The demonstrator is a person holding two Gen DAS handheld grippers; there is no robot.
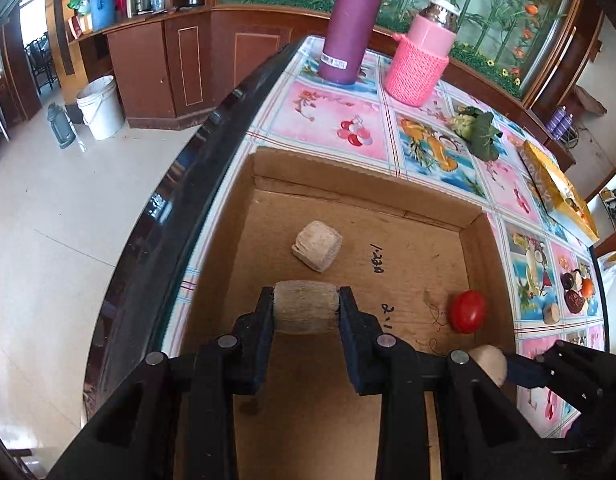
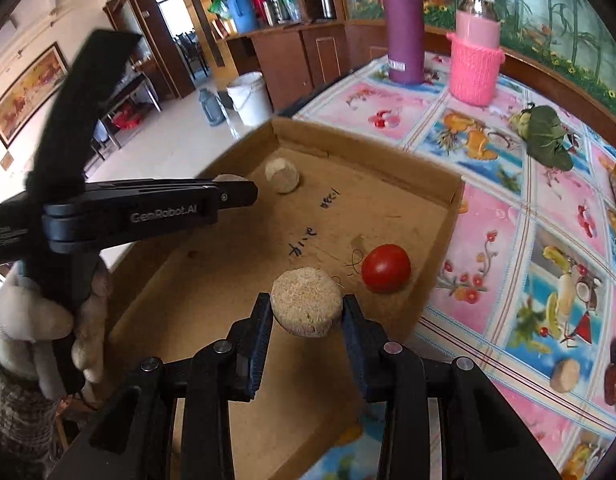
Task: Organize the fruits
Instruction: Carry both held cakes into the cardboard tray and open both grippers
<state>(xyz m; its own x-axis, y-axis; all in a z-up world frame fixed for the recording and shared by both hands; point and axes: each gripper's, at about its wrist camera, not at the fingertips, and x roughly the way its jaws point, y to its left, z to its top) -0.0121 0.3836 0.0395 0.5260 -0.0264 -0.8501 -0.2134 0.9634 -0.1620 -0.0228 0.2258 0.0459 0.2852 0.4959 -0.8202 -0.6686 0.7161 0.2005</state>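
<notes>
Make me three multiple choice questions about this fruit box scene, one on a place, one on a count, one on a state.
1. Where is the tomato?
A. in the box
B. beside the pink bottle
C. on the floor

2. How many loose tan pieces lie in the box, not counting held ones?
A. none
B. one
C. three

3. What is the right gripper doing?
A. standing open and bare
B. gripping the tomato
C. gripping a tan disc

Answers: 1 A, it rests on the cardboard floor. 2 B, only one lies free. 3 C, the pads press both its sides.
</notes>
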